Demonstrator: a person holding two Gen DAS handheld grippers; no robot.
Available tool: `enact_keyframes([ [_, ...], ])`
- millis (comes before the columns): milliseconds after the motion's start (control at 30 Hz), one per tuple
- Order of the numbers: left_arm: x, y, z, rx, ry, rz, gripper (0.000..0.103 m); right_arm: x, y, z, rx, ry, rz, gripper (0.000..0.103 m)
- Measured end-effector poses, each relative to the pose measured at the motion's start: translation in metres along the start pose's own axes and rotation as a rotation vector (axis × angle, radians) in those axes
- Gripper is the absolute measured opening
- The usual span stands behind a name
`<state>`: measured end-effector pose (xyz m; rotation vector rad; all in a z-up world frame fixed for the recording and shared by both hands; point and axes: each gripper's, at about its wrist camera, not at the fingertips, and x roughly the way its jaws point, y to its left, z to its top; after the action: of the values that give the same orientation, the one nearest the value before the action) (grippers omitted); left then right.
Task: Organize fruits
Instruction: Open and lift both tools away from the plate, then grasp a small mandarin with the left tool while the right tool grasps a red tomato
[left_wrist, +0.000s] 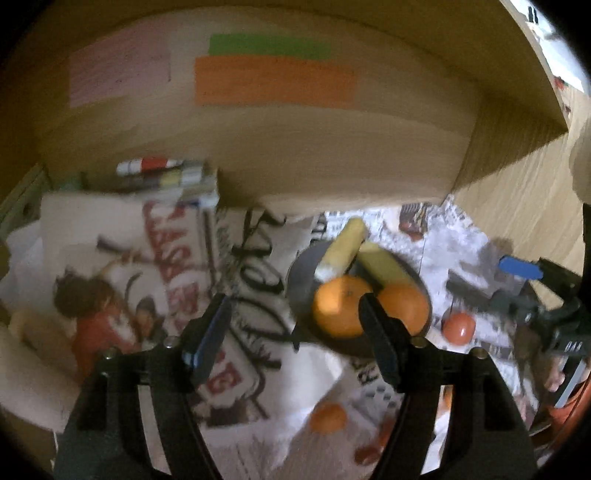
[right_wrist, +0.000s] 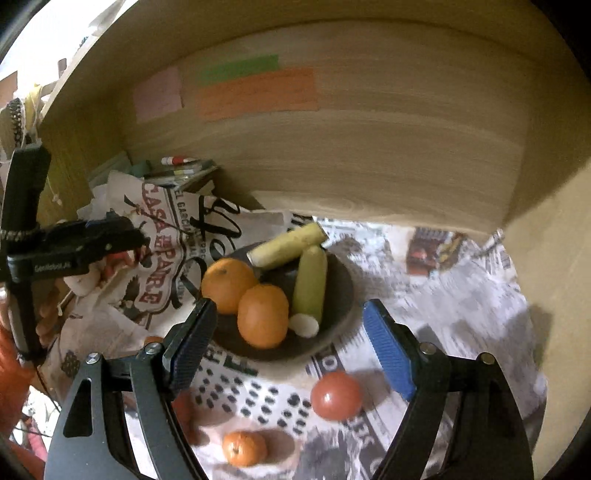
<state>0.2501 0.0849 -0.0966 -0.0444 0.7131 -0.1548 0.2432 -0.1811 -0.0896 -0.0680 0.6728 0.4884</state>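
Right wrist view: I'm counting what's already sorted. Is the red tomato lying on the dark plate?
No, the red tomato lies on the newspaper in front of the dark plate, apart from its rim.

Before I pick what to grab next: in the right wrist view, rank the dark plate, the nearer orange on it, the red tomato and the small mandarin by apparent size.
1. dark plate
2. nearer orange
3. red tomato
4. small mandarin

The tomato and mandarin lie nearer the camera, so their true sizes may be smaller than they look.

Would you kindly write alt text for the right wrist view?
The open right gripper hovers over a dark plate holding two oranges and two pale corn cobs; a tomato and small tangerine lie on newspaper.
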Motion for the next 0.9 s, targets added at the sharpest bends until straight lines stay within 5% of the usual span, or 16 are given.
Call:
enact_keyframes([
  [533, 0.030, -0.008, -0.082, -0.018, 0.183, -0.039, 0.071, 0.044, -0.033, -0.054, 0.062, 0.194, -0.063, 0.076],
  [900, 0.057, -0.018, -0.092, -0.005, 0.254, -0.091, 0.045, 0.067, -0.035, -0.062, 0.058, 0.270, -0.035, 0.044],
])
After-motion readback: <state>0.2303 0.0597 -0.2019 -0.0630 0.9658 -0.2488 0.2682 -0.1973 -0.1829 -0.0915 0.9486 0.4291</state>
